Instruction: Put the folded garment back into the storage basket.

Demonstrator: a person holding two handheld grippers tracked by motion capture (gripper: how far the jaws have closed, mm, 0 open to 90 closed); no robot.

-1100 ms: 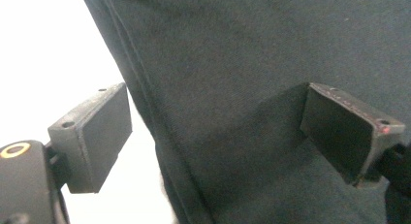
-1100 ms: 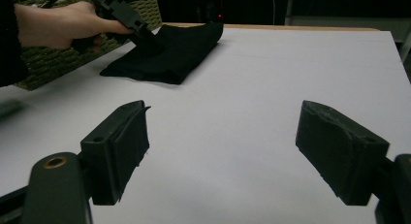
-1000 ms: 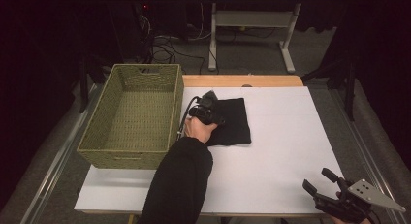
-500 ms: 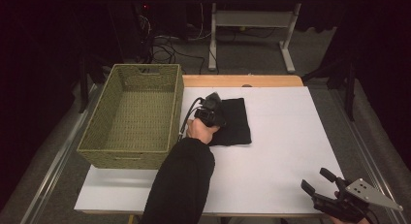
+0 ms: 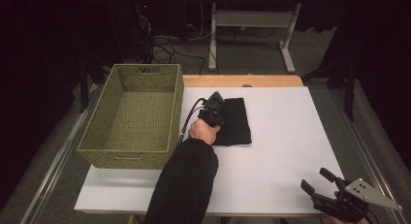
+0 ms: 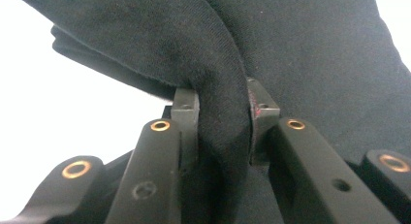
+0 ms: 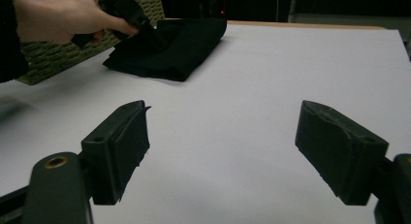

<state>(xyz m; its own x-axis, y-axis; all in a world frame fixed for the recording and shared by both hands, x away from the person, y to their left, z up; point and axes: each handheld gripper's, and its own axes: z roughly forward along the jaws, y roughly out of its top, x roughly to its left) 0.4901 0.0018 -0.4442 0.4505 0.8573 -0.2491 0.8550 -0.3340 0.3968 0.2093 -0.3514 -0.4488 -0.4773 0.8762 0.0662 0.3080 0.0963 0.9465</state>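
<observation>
At the white table (image 5: pixel 286 151), my left gripper (image 5: pixel 213 104) clamps a raised fold of the black cloth (image 5: pixel 236 122), its jaws having just been closing on the fabric. In the left gripper view the pinch is plain: a ridge of the black cloth (image 6: pixel 228 88) stands pressed between both pads (image 6: pixel 186 112), the rest of the fabric draped beyond and to the right of the left gripper (image 6: pixel 220 122). From the high view, the cloth lies folded on the far middle of the table, just beside the right wall of the green woven basket (image 5: pixel 131 112), with my left hand (image 5: pixel 203 131) on its near left edge and the dark sleeve (image 5: pixel 186 185) running back to the table's near side. My right gripper (image 5: pixel 320 185) hangs well apart from all this, at the near right corner of the table, its jaws spread wide with nothing between them. The right gripper view confirms it: bare white tabletop (image 7: pixel 271 78) shows between the two pads (image 7: pixel 128 146) of the right gripper (image 7: pixel 218 151), and farther off the left hand (image 7: pixel 63 18) works at the black cloth (image 7: pixel 179 47) against the basket (image 7: pixel 53 61). A strip of wooden edge (image 5: pixel 242 80) borders the table's far side.
</observation>
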